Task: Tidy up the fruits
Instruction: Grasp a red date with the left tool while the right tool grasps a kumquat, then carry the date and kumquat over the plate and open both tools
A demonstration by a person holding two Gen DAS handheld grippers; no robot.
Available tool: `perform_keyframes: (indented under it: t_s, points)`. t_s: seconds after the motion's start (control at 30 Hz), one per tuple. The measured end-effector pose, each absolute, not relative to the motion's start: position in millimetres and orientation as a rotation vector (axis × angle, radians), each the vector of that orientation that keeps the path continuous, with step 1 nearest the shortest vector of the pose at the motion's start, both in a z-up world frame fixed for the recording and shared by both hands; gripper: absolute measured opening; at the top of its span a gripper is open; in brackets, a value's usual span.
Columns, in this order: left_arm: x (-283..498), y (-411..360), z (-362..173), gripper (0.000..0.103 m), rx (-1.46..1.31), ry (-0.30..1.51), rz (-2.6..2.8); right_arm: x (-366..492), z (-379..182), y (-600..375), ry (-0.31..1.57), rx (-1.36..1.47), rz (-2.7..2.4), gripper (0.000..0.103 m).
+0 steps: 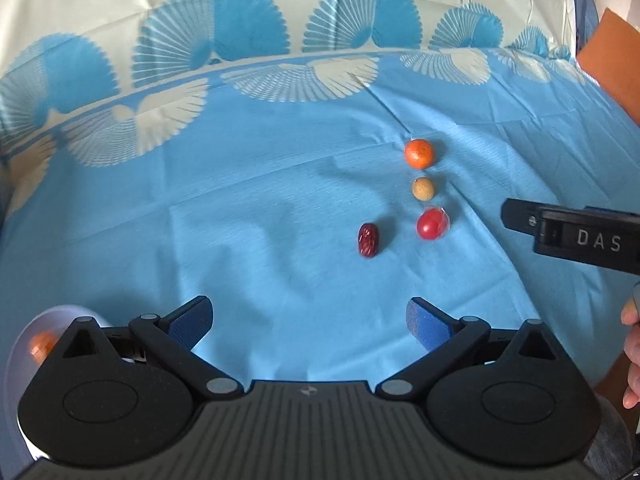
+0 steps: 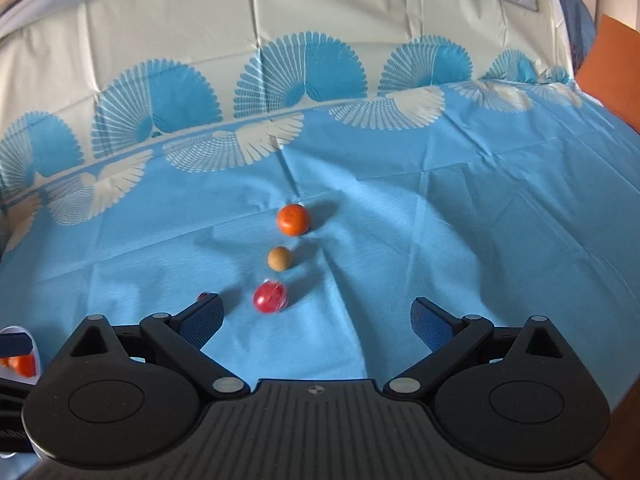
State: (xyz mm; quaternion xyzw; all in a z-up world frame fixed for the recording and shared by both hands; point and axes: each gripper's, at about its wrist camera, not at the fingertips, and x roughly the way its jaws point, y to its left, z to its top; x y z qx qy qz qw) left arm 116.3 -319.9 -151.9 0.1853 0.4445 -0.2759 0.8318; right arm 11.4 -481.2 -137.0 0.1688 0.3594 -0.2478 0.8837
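The left hand-held gripper (image 1: 308,320) has its blue-padded fingers spread wide, holding and touching nothing, above the blue tablecloth with pale fan patterns (image 1: 240,220) that covers the tabletop. The right hand-held gripper (image 2: 316,318) is likewise spread wide and empty.

The landmark is the small round tan fruit (image 1: 423,188), in the middle of a short line of fruits on the cloth. Just beyond it lies the round orange fruit (image 1: 419,153); just nearer than it lies the round red fruit in clear wrapping (image 1: 431,223). To the near left of the tan fruit, apart from the line, rests the dark red wrinkled oval jujube (image 1: 367,240).

The left wrist view shows the jujube whole, the right gripper's black body marked "DAS" coming in to the right of the tan fruit, the person's fingers (image 1: 632,360) at the right edge, and a pale bowl-like container with something orange inside (image 1: 24,344) at the lower left. In the right wrist view the jujube is only a red sliver behind the left finger tip, and the container is a white shape at the lower left edge.
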Motion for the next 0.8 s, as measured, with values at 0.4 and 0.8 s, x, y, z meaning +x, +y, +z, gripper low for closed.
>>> perform_keyframes:
  t_s: [0.4, 0.8]
  points:
    - [186, -387, -223, 0.102, 0.434, 1.021, -0.698, 120, -212, -530, 0.891, 0.300, -0.400, 0.099]
    - [175, -360, -182, 0.020, 0.313, 0.980, -0.758, 112, -206, -526, 0.836, 0.257, -0.504, 0.027]
